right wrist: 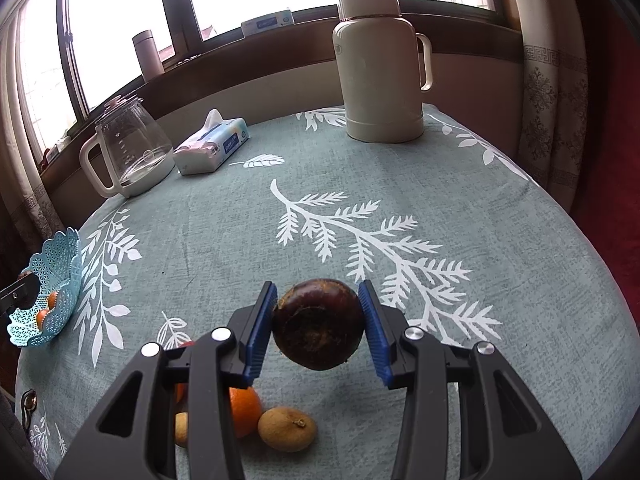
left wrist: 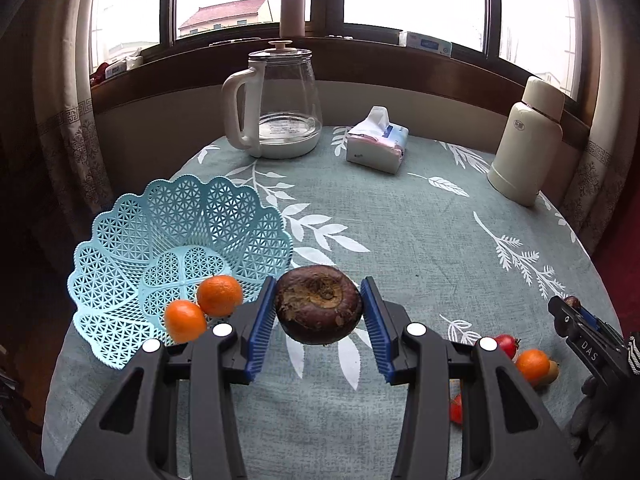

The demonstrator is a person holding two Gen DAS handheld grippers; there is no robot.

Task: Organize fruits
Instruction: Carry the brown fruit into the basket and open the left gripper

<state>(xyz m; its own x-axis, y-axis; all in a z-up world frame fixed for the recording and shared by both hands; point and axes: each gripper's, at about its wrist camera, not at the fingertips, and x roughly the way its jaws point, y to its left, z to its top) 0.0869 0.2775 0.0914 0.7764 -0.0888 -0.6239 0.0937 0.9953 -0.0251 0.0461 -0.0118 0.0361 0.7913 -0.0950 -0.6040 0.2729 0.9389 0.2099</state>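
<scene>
My left hand-held gripper [left wrist: 319,312] is a black moulded plastic frame with triangular cut-outs in its arms. Each arm carries round silver-white rivet heads. Its fingers [left wrist: 262,332] end in blue ribbed rubber pads. My right hand-held gripper [right wrist: 318,322] is built identically; seen from the left wrist view, its black body bears white lettering "DAS".

Glass kettle [left wrist: 280,104], tissue pack [left wrist: 376,144], cream thermos [left wrist: 526,140] — all on the leaf-print tablecloth [left wrist: 420,248].
</scene>
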